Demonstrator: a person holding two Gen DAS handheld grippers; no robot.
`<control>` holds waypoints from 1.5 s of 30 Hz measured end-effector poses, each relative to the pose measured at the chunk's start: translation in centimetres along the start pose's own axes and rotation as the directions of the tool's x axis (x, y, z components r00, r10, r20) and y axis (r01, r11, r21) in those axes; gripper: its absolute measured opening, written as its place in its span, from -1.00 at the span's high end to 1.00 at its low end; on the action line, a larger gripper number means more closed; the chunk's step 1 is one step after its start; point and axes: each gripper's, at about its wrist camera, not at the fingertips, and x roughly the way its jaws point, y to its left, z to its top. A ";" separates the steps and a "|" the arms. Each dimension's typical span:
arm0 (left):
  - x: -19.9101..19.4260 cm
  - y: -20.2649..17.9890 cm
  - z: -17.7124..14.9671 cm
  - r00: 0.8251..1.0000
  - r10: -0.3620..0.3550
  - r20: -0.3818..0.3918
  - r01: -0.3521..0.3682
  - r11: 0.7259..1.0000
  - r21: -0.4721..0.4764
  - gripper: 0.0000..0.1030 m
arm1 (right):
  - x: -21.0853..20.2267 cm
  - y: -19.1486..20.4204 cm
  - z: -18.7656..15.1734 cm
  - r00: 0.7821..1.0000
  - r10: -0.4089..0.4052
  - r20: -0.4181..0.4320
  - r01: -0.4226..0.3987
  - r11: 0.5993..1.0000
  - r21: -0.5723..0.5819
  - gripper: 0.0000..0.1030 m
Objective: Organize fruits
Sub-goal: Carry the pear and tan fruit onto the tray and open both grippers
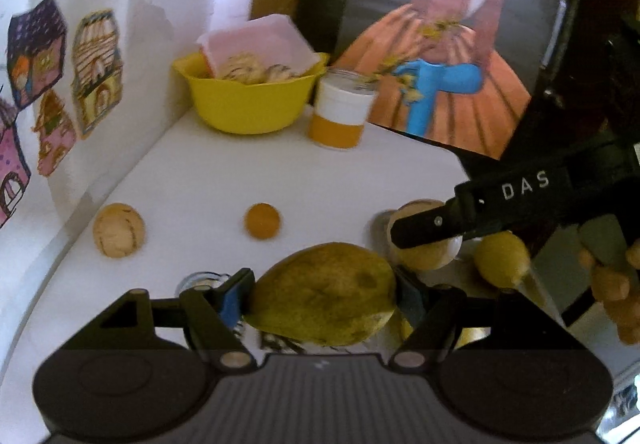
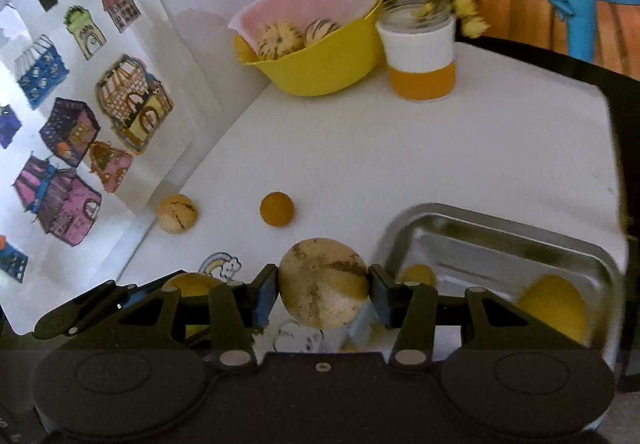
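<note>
Left gripper (image 1: pixel 324 294): your fingers clamped a green-yellow pear (image 1: pixel 324 294) above the worktop (image 1: pixel 240 172).
Right gripper (image 2: pixel 323 284): you gripped a pale round fruit (image 2: pixel 323 284), just left of the metal tray (image 2: pixel 500 232).

Paper drawings of colourful houses (image 2: pixel 134 104) cover the white wall at the left. A jar (image 2: pixel 420 56) with a white and orange band stands on the white desk (image 2: pixel 400 156), beside a painting of an orange gown (image 1: pixel 444 56).
</note>
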 end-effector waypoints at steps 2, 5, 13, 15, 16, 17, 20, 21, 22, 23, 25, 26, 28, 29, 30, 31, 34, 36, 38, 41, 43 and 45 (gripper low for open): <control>-0.6 -1.1 -0.4 1.000 -0.023 -0.004 0.023 1.000 0.016 -0.51 | -1.2 -0.6 -0.7 1.000 -0.009 0.007 0.009 1.000 0.008 0.02; -1.4 -2.5 -1.1 0.998 -0.061 -0.014 0.061 0.998 0.024 -0.51 | -2.7 -1.4 -1.9 1.000 -0.027 0.010 0.027 0.999 0.021 0.02; -3.0 -6.2 -3.7 0.991 -0.131 -0.040 0.134 0.989 0.059 -0.51 | -5.9 -3.5 -5.3 0.998 -0.065 0.001 0.065 0.997 0.039 0.02; -3.2 -6.8 -4.3 0.988 -0.145 -0.052 0.148 0.987 0.067 -0.51 | -6.1 -4.0 -6.0 0.998 -0.064 -0.006 0.065 0.997 0.052 0.02; -3.3 -7.1 -4.7 0.987 -0.151 -0.059 0.155 0.985 0.070 -0.51 | -6.2 -4.2 -6.4 0.998 -0.067 -0.008 0.067 0.996 0.055 0.02; -3.3 -7.3 -5.0 0.986 -0.155 -0.063 0.160 0.985 0.072 -0.51 | -6.2 -4.4 -6.7 0.998 -0.069 -0.010 0.069 0.996 0.058 0.02; -3.4 -7.9 -5.8 0.983 -0.166 -0.075 0.172 0.982 0.079 -0.51 | -6.0 -4.9 -7.3 0.998 -0.067 -0.018 0.069 0.995 0.069 0.02; -3.4 -8.1 -6.1 0.983 -0.168 -0.080 0.174 0.981 0.081 -0.51 | -5.8 -5.0 -7.5 0.998 -0.066 -0.025 0.068 0.995 0.071 0.02; -3.4 -8.3 -6.4 0.982 -0.169 -0.084 0.176 0.981 0.083 -0.51 | -5.7 -5.1 -7.6 0.997 -0.065 -0.027 0.067 0.995 0.070 0.02; -3.3 -8.5 -6.6 0.982 -0.169 -0.088 0.176 0.981 0.083 -0.51 | -5.5 -5.2 -7.6 0.998 -0.063 -0.029 0.065 0.996 0.067 0.02; -3.2 -8.6 -6.9 0.981 -0.168 -0.097 0.177 0.980 0.088 -0.51 | -5.1 -5.3 -7.6 0.998 -0.062 -0.031 0.064 0.996 0.064 0.02; -3.1 -8.7 -7.1 0.981 -0.165 -0.100 0.175 0.980 0.094 -0.51 | -5.0 -5.3 -7.6 0.998 -0.062 -0.031 0.064 0.996 0.061 0.02; -3.0 -9.0 -7.4 0.982 -0.156 -0.104 0.167 0.980 0.106 -0.51 | -4.6 -5.4 -7.5 0.998 -0.064 -0.029 0.066 0.996 0.057 0.02; -3.0 -9.1 -7.4 0.983 -0.153 -0.104 0.165 0.980 0.111 -0.51 | -4.4 -5.4 -7.5 0.998 -0.063 -0.030 0.065 0.996 0.057 0.02; -3.0 -9.1 -7.5 0.983 -0.151 -0.104 0.163 0.980 0.117 -0.51 | -4.3 -5.5 -7.4 0.998 -0.063 -0.032 0.065 0.996 0.058 0.02; -2.9 -9.3 -7.5 0.983 -0.149 -0.105 0.162 0.979 0.123 -0.51 | -4.1 -5.7 -7.4 0.998 -0.062 -0.033 0.064 0.996 0.059 0.02; -2.7 -9.6 -7.8 0.984 -0.141 -0.107 0.156 0.977 0.144 -0.51 | -3.5 -5.9 -7.3 0.997 -0.065 -0.040 0.067 0.996 0.060 0.02; -2.7 -9.7 -8.0 0.985 -0.137 -0.108 0.153 0.975 0.158 -0.51 | -3.1 -6.0 -7.3 0.997 -0.065 -0.046 0.068 0.996 0.060 0.02; -2.6 -9.7 -8.1 0.984 -0.136 -0.113 0.153 0.975 0.162 -0.51 | -2.7 -6.1 -7.3 0.996 -0.065 -0.053 0.068 0.996 0.056 0.02; -2.3 -9.6 -8.3 0.982 -0.141 -0.124 0.160 0.975 0.157 -0.51 | -2.2 -6.2 -7.4 0.996 -0.066 -0.061 0.069 0.996 0.054 0.02; -2.1 -9.4 -8.4 0.982 -0.140 -0.130 0.160 0.975 0.152 -0.51 | -2.0 -6.1 -7.4 0.996 -0.067 -0.066 0.071 0.996 0.048 0.02; -2.0 -9.2 -8.4 0.981 -0.139 -0.133 0.158 0.976 0.146 -0.51 | -1.8 -6.0 -7.4 0.995 -0.071 -0.070 0.074 0.996 0.039 0.02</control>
